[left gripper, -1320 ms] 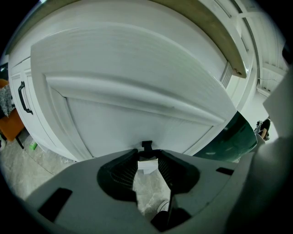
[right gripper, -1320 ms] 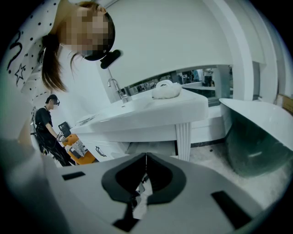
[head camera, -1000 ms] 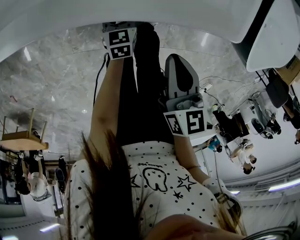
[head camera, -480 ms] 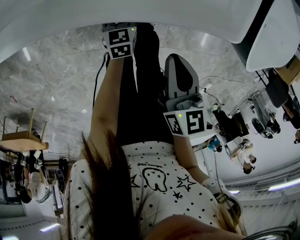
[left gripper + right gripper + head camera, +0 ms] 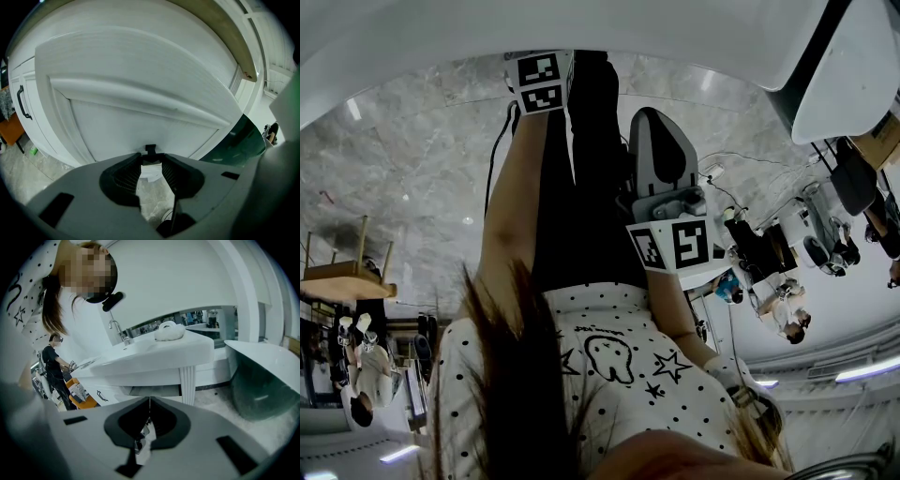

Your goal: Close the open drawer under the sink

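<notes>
Nearest, the left gripper (image 5: 151, 166) is holding its jaws slightly apart, with nothing between them and only floor showing through the gap. Just past its tips, the white drawer front (image 5: 140, 98) is filling most of that view and standing out from the cabinet (image 5: 33, 89), whose black handle (image 5: 21, 103) is showing at the left edge. The right gripper (image 5: 149, 401) is pressing its jaws together, the tips meeting in a thin line with nothing in them. It is pointing at the sink counter (image 5: 154, 355) well beyond, where a faucet (image 5: 118, 330) and a white bundle (image 5: 168, 331) are sitting on top and a fluted column (image 5: 187, 383) is standing underneath. Farther left, a person in dark clothes (image 5: 54, 369) is standing beside an orange chair (image 5: 77, 397).
</notes>
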